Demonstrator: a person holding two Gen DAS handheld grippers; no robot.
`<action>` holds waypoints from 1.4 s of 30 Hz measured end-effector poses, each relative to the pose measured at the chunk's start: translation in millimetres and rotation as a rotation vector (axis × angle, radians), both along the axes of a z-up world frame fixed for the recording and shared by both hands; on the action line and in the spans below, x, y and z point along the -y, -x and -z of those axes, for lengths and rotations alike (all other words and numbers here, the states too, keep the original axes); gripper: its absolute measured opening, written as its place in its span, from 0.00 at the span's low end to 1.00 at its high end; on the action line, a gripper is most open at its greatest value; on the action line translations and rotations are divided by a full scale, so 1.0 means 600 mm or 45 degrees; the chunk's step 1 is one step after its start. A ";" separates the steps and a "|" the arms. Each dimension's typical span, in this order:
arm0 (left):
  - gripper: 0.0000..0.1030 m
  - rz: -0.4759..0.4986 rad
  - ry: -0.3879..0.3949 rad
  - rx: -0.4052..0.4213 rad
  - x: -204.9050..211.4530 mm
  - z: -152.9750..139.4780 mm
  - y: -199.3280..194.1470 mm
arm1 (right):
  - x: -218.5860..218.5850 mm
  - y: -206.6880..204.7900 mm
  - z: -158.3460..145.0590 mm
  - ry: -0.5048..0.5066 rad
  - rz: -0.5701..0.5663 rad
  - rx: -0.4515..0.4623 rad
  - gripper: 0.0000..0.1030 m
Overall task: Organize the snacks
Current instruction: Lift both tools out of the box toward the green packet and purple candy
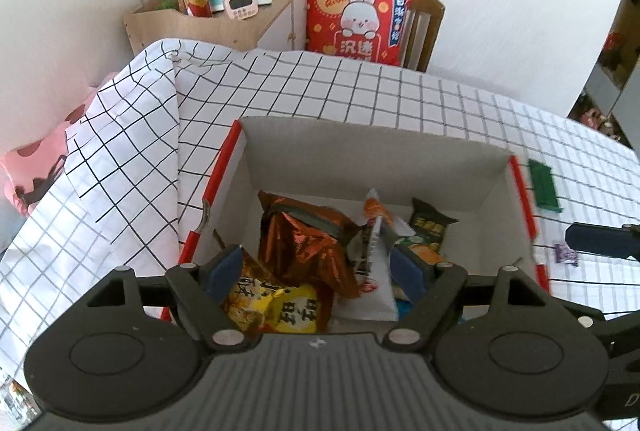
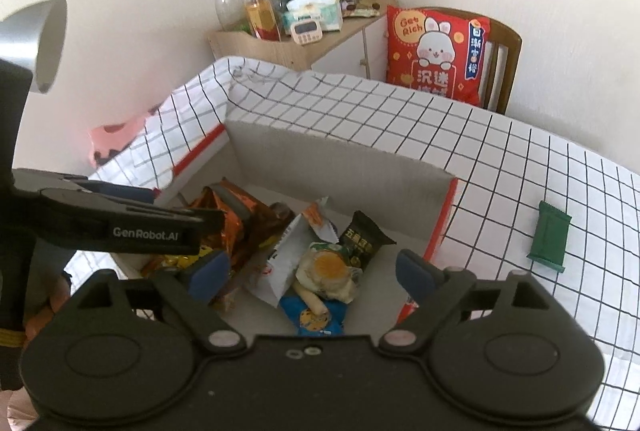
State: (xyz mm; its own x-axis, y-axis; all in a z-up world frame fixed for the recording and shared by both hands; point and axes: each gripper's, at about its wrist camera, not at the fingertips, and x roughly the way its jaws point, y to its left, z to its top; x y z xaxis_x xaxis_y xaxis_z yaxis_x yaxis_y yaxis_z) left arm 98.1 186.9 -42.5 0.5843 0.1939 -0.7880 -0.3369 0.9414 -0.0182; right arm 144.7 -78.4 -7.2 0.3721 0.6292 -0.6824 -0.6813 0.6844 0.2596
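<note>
Taking the box [image 1: 372, 143] as our landmark, we read the scene from its left side across. Left of the box the checked cloth [image 1: 120, 135] is rucked into a fold, with bare surface there and no snack on it. Over the box's near left corner hangs our left gripper [image 1: 316, 271], its jaws spread wide with nothing between them; the yellow bag [image 1: 288, 311] and the crumpled orange bag [image 1: 304, 239] lie below it inside the box, not pinched. We judge the spread jaws as a release over the box, since that is where the snacks are being gathered. In the middle of the box a white packet [image 2: 286, 263] leans on the heap, and just right of it sit a dark packet [image 2: 362, 239], a round cake [image 2: 330, 269] in clear wrap and a blue packet [image 2: 316, 317] nearest us. Our right gripper [image 2: 314, 273] hovers over this right half, jaws likewise wide and empty. The pile is loose and unsorted, which suits a box used as a catch-all. Right of the box, outside its red-edged wall, a green bar [image 2: 548, 237] lies flat on the cloth, well apart, and a small purple sweet [image 1: 566, 254] lies nearer the wall. We judge these two to be what is left to collect, likely by the right gripper.
</note>
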 end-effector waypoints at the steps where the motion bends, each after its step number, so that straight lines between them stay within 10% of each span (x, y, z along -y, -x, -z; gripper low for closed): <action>1: 0.80 0.006 0.001 0.013 0.005 -0.005 0.005 | 0.006 0.003 -0.004 -0.013 0.003 0.001 0.89; 25: 1.00 0.221 0.071 0.155 0.218 -0.045 0.018 | 0.250 0.038 -0.020 -0.144 0.121 0.001 1.00; 42: 1.00 0.249 0.102 0.040 0.385 0.018 -0.092 | 0.412 -0.111 0.033 -0.040 0.313 -0.081 1.00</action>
State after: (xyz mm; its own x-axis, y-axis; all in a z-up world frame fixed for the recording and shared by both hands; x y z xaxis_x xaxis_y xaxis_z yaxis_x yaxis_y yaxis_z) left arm 153.5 -44.3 -53.3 0.6293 0.0119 -0.7771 -0.1459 0.9839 -0.1031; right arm 211.4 -325.8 -26.8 0.4737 0.5463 -0.6907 -0.4767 0.8185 0.3205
